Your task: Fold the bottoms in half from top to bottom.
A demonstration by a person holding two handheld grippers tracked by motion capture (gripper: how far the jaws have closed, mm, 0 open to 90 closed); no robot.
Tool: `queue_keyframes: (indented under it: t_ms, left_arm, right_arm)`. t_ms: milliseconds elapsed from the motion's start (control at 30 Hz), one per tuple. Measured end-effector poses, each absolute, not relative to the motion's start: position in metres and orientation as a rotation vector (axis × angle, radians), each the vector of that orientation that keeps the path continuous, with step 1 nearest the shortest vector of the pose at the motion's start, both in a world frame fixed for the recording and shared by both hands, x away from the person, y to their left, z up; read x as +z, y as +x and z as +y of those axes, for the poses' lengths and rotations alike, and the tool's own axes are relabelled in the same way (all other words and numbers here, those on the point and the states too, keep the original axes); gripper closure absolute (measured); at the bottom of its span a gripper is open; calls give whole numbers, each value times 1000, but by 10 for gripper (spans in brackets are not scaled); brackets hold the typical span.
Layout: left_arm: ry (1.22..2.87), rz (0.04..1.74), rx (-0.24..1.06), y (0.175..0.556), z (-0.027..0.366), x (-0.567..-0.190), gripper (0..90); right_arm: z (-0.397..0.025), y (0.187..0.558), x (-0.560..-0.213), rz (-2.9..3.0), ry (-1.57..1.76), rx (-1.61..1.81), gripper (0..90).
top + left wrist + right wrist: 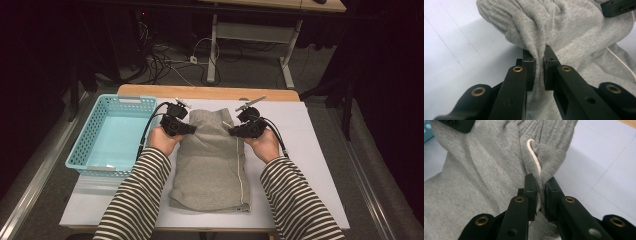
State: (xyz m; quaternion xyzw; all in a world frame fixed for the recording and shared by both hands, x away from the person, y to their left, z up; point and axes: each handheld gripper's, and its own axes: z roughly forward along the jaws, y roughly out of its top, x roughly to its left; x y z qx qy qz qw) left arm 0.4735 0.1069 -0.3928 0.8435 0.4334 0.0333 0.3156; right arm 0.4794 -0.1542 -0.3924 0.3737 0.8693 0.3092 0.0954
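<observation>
A grey knit garment (pixel 212 160) with a white drawstring (pixel 240 170) lies folded on the white table top (pixel 310 165). My left gripper (pixel 192 129) is shut on a fold of the cloth at its left edge; up close the grey garment (pixel 564 27) is pinched between the jaws of the left gripper (pixel 539 53). My right gripper (pixel 231 131) is shut on the right edge. In the right gripper view the grey garment (pixel 474 182) and its white drawstring (pixel 535 157) are clamped in the right gripper (pixel 541 182).
A light blue plastic basket (pixel 90 142) stands on the table's left side, close to my left forearm. A wooden strip (pixel 210 92) runs along the table's far edge. Cables lie on the floor beyond, near a desk frame (pixel 215 45).
</observation>
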Motion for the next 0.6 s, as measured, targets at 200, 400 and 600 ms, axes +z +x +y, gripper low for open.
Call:
queue_keyframes:
  t_ms: [200, 400, 600]
  left_arm:
    - [2238, 1117, 96, 464, 104, -391, 813]
    - [2244, 1116, 89, 460, 104, -392, 814]
    - [2251, 1094, 87, 453, 105, -391, 813]
  right_arm:
    - [-159, 472, -392, 2573, 1099, 937, 825]
    - [-159, 463, -394, 2587, 1091, 936, 825]
    - [-162, 457, -395, 2590, 1072, 958, 825]
